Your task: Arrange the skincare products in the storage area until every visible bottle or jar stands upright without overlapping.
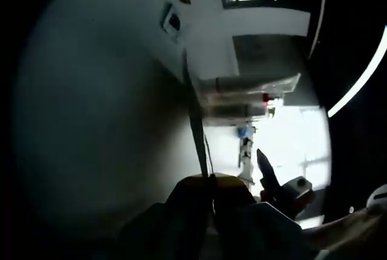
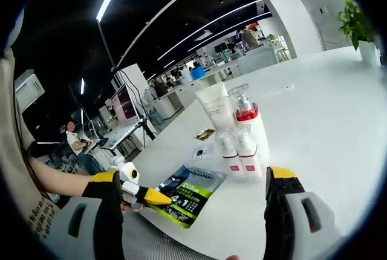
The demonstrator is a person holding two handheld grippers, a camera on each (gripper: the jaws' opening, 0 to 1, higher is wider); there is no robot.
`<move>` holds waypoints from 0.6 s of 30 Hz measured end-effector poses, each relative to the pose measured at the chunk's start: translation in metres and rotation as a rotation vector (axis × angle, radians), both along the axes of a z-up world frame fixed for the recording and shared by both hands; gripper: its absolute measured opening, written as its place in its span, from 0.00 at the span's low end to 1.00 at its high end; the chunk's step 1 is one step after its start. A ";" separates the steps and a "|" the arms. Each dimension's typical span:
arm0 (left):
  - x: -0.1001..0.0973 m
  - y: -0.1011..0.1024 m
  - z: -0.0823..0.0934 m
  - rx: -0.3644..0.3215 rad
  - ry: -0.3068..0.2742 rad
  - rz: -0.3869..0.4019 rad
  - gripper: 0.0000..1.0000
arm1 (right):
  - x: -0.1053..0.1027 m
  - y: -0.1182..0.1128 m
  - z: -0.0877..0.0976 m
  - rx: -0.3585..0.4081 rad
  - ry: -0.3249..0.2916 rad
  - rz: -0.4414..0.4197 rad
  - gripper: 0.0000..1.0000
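Basically, the right gripper (image 2: pixel 196 196) has its jaws spread wide, pinching nothing, and hangs low over the white table (image 2: pixel 326 109). The skincare cluster sits just ahead between the jaws, nearer the right-hand one: a white tube (image 2: pixel 213 107) standing cap-down, a pump bottle (image 2: pixel 245 121) with a red collar beside it, and two small bottles (image 2: pixel 237 154) in front with pink labels. All four look upright and packed close, touching or nearly so; I cannot tell about overlap. A green-and-black sachet (image 2: pixel 187 190) lies flat on the table near the left-hand jaw, with two small packets (image 2: pixel 202 142) beyond it.

The left gripper (image 2: pixel 136 192) comes in at the left of the right gripper view, yellow-tipped, held by the person's hand, next to the sachet; its state is unclear there. In the left gripper view the scene is dark and tilted, pointed away from the table at the room, so jaw spread cannot be told.

Step in hand, as a judgement: approach or check on the cluster, nothing grasped. Next move likely calls for spacing the bottles apart without tipping the small ones.
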State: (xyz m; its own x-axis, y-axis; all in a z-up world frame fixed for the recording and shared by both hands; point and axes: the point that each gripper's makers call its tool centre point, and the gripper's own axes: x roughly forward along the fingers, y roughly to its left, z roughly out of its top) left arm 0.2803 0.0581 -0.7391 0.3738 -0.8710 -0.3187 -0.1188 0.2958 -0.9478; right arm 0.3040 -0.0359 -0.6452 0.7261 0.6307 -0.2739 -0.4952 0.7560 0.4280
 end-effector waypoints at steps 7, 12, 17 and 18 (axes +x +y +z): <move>-0.001 0.008 -0.015 0.174 -0.058 -0.063 0.02 | 0.000 0.001 -0.001 -0.001 0.004 0.003 0.99; -0.002 0.013 -0.015 0.297 -0.135 -0.121 0.10 | -0.001 0.001 -0.001 0.001 0.006 0.004 0.99; -0.003 0.018 -0.019 0.428 -0.230 -0.198 0.20 | 0.000 0.000 -0.002 0.000 0.005 0.005 0.98; -0.004 0.021 -0.022 0.468 -0.240 -0.214 0.19 | 0.000 0.000 -0.002 0.000 0.005 0.004 0.98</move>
State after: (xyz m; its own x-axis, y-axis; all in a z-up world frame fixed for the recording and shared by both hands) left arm 0.2760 0.0793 -0.7610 0.3145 -0.7214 -0.6170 0.1924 0.6849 -0.7027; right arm 0.3036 -0.0358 -0.6471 0.7221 0.6338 -0.2773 -0.4964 0.7538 0.4305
